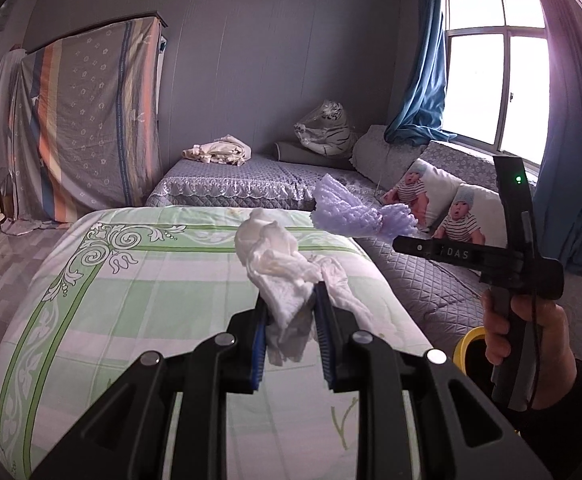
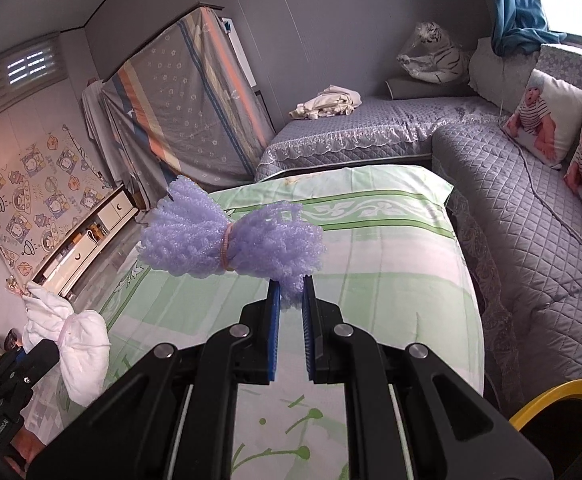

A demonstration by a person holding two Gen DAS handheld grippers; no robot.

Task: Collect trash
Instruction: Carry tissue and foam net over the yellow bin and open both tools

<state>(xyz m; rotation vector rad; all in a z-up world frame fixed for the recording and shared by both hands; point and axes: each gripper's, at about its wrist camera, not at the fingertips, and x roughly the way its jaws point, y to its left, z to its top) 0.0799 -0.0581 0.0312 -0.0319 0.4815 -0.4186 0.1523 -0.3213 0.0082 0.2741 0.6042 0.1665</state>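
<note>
My left gripper (image 1: 290, 300) is shut on a crumpled white tissue wad (image 1: 279, 264), lifted above the green patterned bed cover (image 1: 111, 300). The same white tissue wad (image 2: 79, 344) shows at the lower left of the right wrist view, in the left gripper (image 2: 23, 364). My right gripper (image 2: 291, 292) is shut on a purple foam net bundle (image 2: 227, 236) tied with a rubber band, held in the air over the bed cover (image 2: 391, 280). In the left wrist view that purple bundle (image 1: 355, 212) hangs at the right, in the right gripper (image 1: 401, 245) held by a hand (image 1: 531, 328).
A yellow-rimmed bin (image 2: 563, 412) sits at the lower right, beside the bed. Grey quilted sofas (image 2: 531, 220) with baby-print pillows (image 1: 443, 208), a plush tiger (image 1: 327, 128) and a heap of cloth (image 1: 219, 150) lie beyond. A draped wardrobe (image 1: 87, 120) stands at the left.
</note>
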